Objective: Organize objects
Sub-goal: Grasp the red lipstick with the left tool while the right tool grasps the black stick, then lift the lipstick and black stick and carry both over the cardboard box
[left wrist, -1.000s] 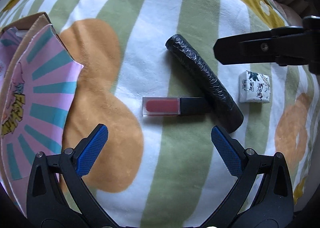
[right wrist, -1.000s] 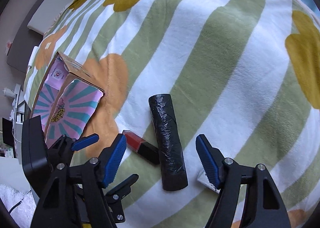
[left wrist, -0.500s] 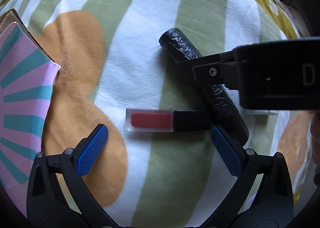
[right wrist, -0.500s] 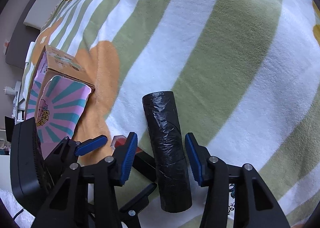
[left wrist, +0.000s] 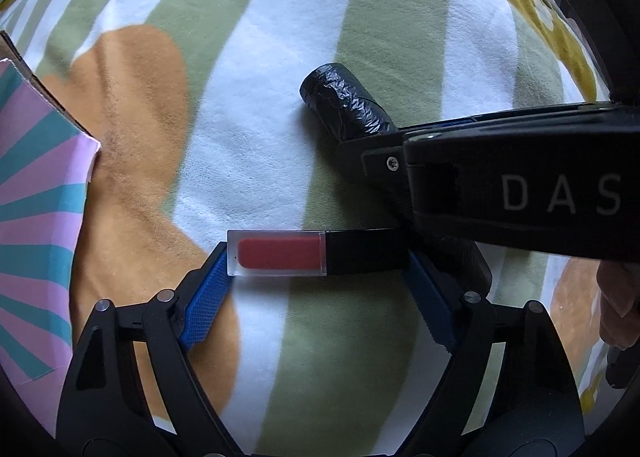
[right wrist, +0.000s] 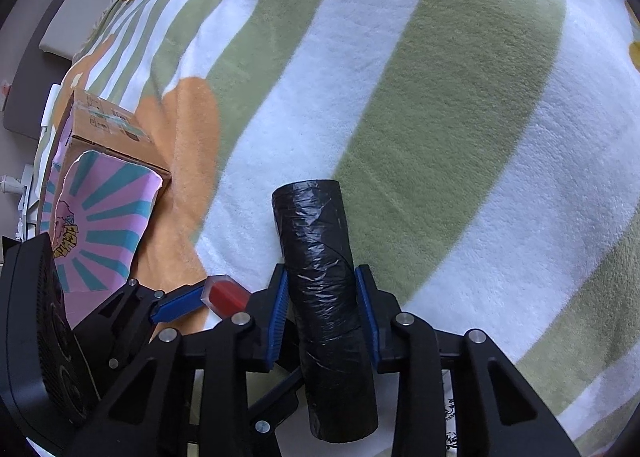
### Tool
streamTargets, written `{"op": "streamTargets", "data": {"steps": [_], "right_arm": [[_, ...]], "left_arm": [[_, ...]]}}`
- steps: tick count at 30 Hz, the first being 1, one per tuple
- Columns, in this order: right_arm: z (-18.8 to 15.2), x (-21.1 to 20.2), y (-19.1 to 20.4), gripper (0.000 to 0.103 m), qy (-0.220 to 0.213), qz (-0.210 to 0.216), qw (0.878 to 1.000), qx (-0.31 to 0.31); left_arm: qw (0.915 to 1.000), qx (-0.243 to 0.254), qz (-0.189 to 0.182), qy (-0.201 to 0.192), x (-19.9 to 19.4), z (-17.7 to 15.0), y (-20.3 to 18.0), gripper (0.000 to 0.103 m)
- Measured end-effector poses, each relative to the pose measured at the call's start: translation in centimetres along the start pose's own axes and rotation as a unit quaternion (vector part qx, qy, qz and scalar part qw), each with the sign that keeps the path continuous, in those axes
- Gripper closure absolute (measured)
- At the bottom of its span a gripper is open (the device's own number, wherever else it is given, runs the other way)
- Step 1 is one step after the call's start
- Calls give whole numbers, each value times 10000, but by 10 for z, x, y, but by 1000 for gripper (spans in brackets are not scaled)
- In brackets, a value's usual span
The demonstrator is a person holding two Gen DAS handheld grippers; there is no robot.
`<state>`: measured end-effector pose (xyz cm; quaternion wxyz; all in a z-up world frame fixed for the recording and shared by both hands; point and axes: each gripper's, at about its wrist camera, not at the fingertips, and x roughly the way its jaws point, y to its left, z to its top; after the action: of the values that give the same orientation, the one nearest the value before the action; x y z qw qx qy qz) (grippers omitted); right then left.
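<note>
A lip gloss tube (left wrist: 280, 253) with a clear red end and a black cap lies on the striped blanket (left wrist: 260, 57). My left gripper (left wrist: 316, 259) has closed lengthwise on it, a blue pad against each end. In the right wrist view its red end (right wrist: 224, 293) shows beside a left pad (right wrist: 180, 303). A black roll wrapped in plastic film (right wrist: 316, 257) lies just right of the tube. My right gripper (right wrist: 322, 297) clamps the roll's middle, both pads pressed to its sides. In the left wrist view the right gripper's black body (left wrist: 500, 177) covers much of the roll (left wrist: 344, 101).
An open cardboard box (right wrist: 108, 125) with a pink and teal sunburst flap (left wrist: 36, 197) stands at the left. A small white printed packet (right wrist: 452, 417) peeks out under the right gripper. A hand (left wrist: 616, 297) shows at the right edge. Flowered blanket stretches beyond.
Both grippers have moved down and forward. The left jaws narrowed onto the lip gloss tube's ends. The right jaws closed from wide apart onto the black roll.
</note>
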<state>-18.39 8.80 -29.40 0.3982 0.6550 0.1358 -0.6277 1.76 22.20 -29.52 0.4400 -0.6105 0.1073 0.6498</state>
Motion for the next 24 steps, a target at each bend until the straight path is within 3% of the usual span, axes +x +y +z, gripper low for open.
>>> {"op": "streamTargets", "data": {"steps": [13,14,24], "right_arm": [[-25,-38,1,75,-536,-107,9978,362],[-29,-44,4,75,-611,-139,9973,373],[-56,-111,36,75,-1110,-327,9907,714]], "left_arm": [[9994,145,-109,-293,-46,-10,-1,20],[9993,156,-116,-311,-52,1,7,20],[9968,342,-175,-705,-148,-18,20,20]]}}
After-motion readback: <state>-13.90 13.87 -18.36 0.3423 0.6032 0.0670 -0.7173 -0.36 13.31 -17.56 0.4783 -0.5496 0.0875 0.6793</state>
